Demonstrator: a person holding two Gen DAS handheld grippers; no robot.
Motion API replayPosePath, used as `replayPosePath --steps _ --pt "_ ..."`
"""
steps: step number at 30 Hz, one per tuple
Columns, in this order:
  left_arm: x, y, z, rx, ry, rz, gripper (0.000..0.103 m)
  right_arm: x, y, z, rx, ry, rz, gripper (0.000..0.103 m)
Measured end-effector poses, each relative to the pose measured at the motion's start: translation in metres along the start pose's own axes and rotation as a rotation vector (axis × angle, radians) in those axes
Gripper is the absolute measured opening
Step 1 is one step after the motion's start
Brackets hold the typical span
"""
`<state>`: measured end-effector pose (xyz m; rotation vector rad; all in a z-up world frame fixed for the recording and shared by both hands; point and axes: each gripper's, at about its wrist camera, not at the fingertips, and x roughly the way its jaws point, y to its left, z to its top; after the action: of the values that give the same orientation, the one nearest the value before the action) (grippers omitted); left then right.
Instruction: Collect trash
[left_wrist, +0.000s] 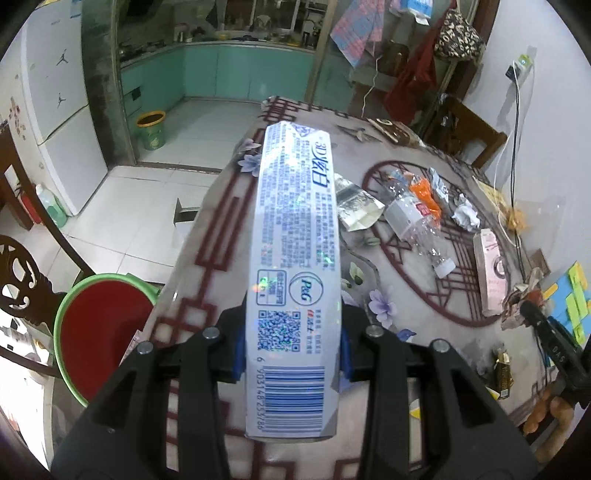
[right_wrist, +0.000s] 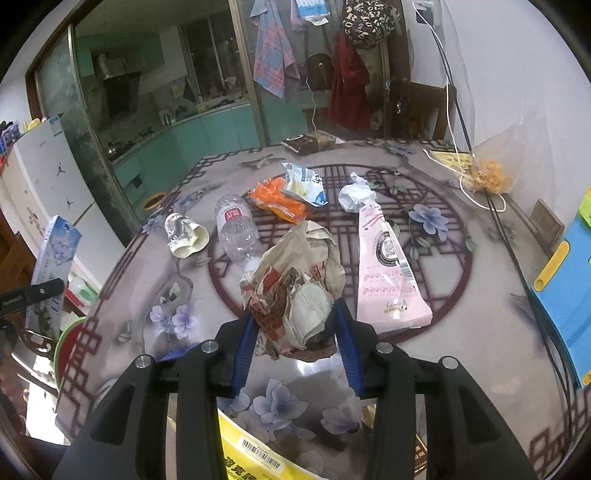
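Observation:
My left gripper (left_wrist: 291, 345) is shut on a long white and blue toothpaste box (left_wrist: 295, 258), held above the table's left edge; the same box (right_wrist: 55, 266) shows at the far left of the right wrist view. A green-rimmed red bin (left_wrist: 99, 332) stands on the floor below and to the left. My right gripper (right_wrist: 295, 343) is shut on a crumpled brown paper wad (right_wrist: 299, 284), lifted a little over the table. Loose on the table lie a clear plastic bottle (right_wrist: 236, 229), a crushed paper cup (right_wrist: 184, 234), an orange wrapper (right_wrist: 280, 203), a pink carton (right_wrist: 388, 273) and a white paper ball (right_wrist: 354, 195).
The round table (right_wrist: 461, 350) has a floral cloth. A yellow packet (right_wrist: 255, 454) lies at its near edge, a blue toy (right_wrist: 569, 295) at the right, a brown pack (right_wrist: 314, 142) at the back. Dark wooden chairs (left_wrist: 22, 280) stand by the bin. A yellow-rimmed bin (left_wrist: 151, 129) sits on the kitchen floor.

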<state>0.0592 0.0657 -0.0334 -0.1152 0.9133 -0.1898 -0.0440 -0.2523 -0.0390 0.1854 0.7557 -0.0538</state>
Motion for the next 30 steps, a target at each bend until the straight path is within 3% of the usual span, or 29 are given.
replayPosePath --steps 4,30 --pt "-0.011 0.012 -0.001 -0.008 -0.024 0.002 0.036 -0.010 0.012 0.003 -0.021 -0.032 -0.008 0.040" --pt "-0.046 0.092 -0.012 -0.101 -0.071 0.022 0.036 -0.002 0.152 0.004 -0.143 -0.021 0.190 0.040"
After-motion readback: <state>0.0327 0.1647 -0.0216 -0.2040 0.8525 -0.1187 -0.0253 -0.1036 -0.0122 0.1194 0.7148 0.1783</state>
